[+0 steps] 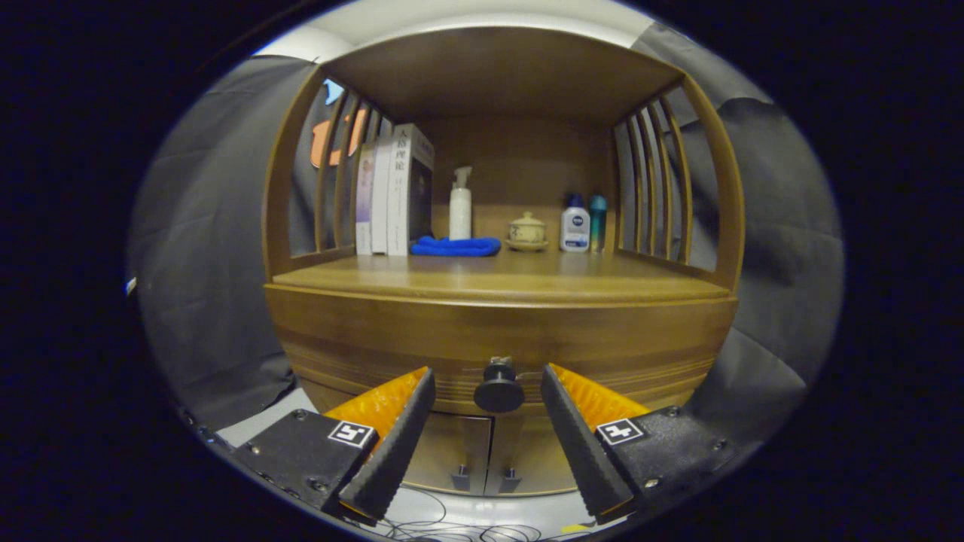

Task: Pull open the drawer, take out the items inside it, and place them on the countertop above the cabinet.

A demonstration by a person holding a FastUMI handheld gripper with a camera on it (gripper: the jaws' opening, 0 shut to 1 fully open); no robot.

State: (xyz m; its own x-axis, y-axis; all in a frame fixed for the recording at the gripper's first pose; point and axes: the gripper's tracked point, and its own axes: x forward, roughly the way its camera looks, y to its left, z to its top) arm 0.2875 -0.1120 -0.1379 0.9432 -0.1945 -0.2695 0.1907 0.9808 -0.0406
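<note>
A wooden cabinet stands in front of me with its drawer (497,342) closed under the countertop (497,278). A round dark knob (498,390) sticks out from the drawer front. My gripper (488,380) is open, and the knob sits in the gap between the two fingertips, touched by neither. What lies inside the drawer is hidden.
On the countertop's back half stand upright books (393,192), a white pump bottle (460,207), a folded blue cloth (456,246), a small lidded ceramic jar (527,229) and two small bottles (584,223). Two lower cabinet doors (489,459) sit under the drawer. Thin cables (444,527) lie on the floor.
</note>
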